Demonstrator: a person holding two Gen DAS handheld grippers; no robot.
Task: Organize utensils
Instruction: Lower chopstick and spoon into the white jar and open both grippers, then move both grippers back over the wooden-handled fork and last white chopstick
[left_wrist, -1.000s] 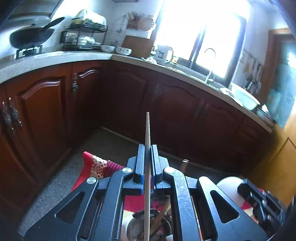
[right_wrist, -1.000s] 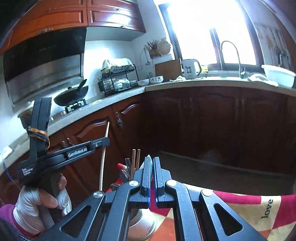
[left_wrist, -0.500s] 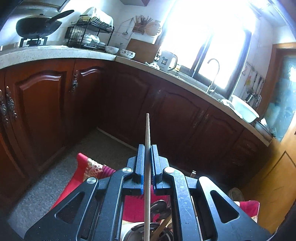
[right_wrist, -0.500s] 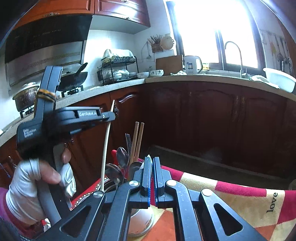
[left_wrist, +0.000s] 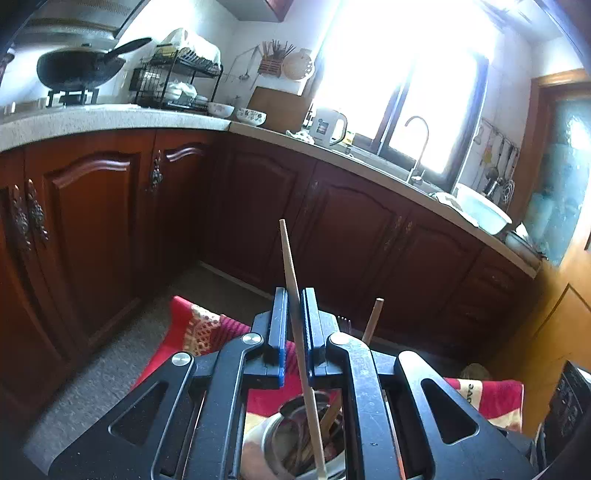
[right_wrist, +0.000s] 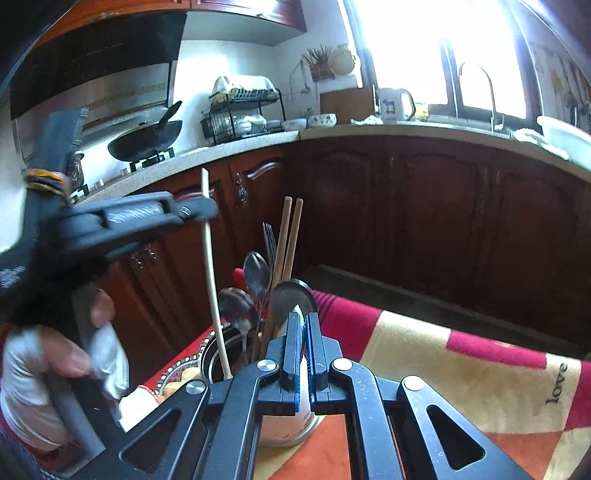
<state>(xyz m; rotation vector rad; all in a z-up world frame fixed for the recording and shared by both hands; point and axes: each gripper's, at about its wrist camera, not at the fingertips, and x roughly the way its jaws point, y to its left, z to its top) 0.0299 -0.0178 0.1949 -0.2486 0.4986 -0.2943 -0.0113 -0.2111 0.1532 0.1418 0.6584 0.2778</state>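
My left gripper (left_wrist: 295, 297) (right_wrist: 207, 211) is shut on a pale chopstick (left_wrist: 290, 258) (right_wrist: 211, 280). The chopstick leans to the left, and its lower end reaches into the steel-rimmed utensil holder (left_wrist: 269, 435) (right_wrist: 208, 356). The holder stands on a red and yellow tablecloth (right_wrist: 443, 369). It holds spoons (right_wrist: 256, 273), a fork (right_wrist: 269, 236) and two brown chopsticks (right_wrist: 290, 236). My right gripper (right_wrist: 303, 317) is shut with nothing in it, just right of the holder and low over the cloth. A gloved hand (right_wrist: 33, 365) holds the left gripper.
Dark wooden cabinets (left_wrist: 369, 229) run beneath an L-shaped counter. On the counter are a wok (right_wrist: 147, 140), a dish rack (right_wrist: 240, 110), a kettle (right_wrist: 393, 105) and a sink tap (right_wrist: 476, 85). The floor (left_wrist: 92, 376) lies beyond the table's edge.
The left gripper has moved in over the holder, and its chopstick, upright before, now tilts with its lower end inside. The right gripper has sunk toward the cloth.
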